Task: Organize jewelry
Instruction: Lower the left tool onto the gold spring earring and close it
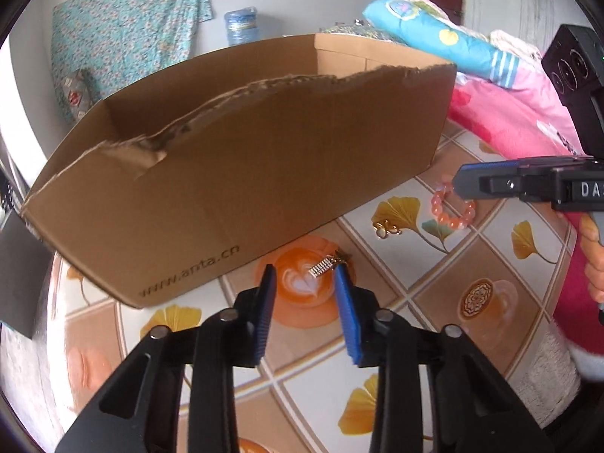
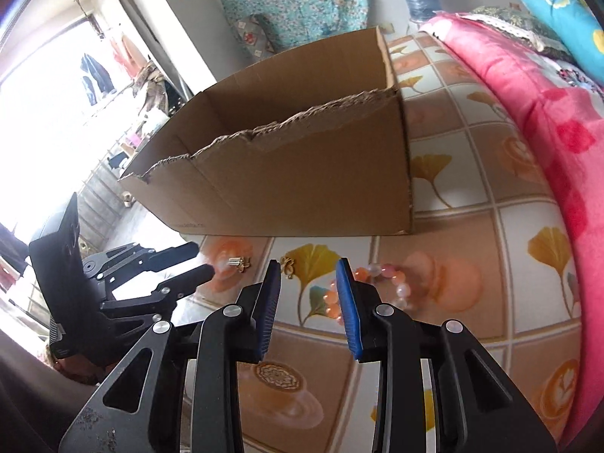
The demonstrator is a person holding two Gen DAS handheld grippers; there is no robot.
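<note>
From my feed the torn cardboard box [image 1: 234,173] hides its inside, while my left gripper [image 1: 305,273] and right gripper [image 2: 309,266] hang open over the earring [image 1: 322,266] and bead bracelet [image 2: 377,283] on the tablecloth [image 2: 472,226].

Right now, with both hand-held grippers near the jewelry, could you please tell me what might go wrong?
1. The small silver clip lies flat at the left hand-held gripper fingertips; closing could flick it away rather than pinch it.
2. The beaded bracelet sits partly under the right hand-held gripper; a grab may catch one bead and slip.
3. The cardboard box has a high, torn front wall that could snag a carried piece.
</note>
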